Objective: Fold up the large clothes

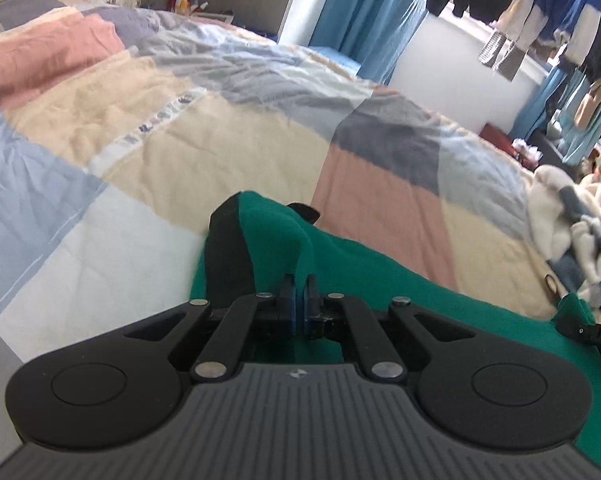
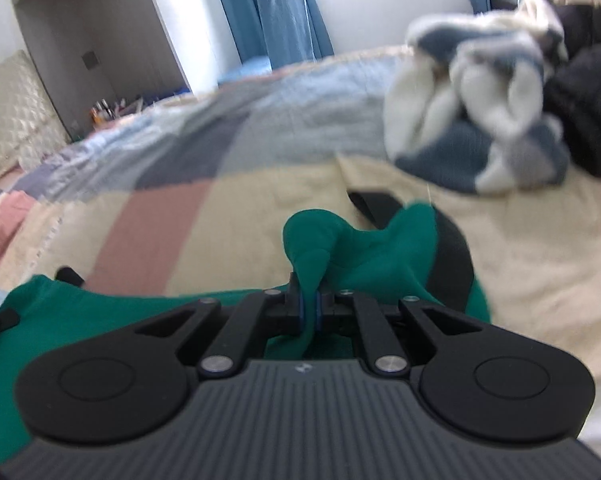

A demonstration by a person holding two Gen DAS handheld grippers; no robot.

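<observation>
A green garment [image 1: 380,280] with black panels [image 1: 228,248] lies on the bed's patchwork quilt [image 1: 180,140]. My left gripper [image 1: 300,282] is shut, and a raised fold of the green cloth is pinched between its blue pads. In the right wrist view the same green garment [image 2: 360,256] bunches up in front of my right gripper [image 2: 308,296], which is shut on a ridge of it. The cloth stretches between the two grips. The right gripper's black tip [image 1: 596,332] shows at the left view's right edge. That view is blurred.
A crumpled white and grey-blue fleece [image 2: 480,120] and dark clothing [image 2: 588,120] sit on the quilt [image 2: 220,208] beyond the right gripper. Blue curtains [image 1: 360,12] and hanging clothes [image 1: 540,8] line the far wall. Bottles [image 1: 182,0] stand near the headboard.
</observation>
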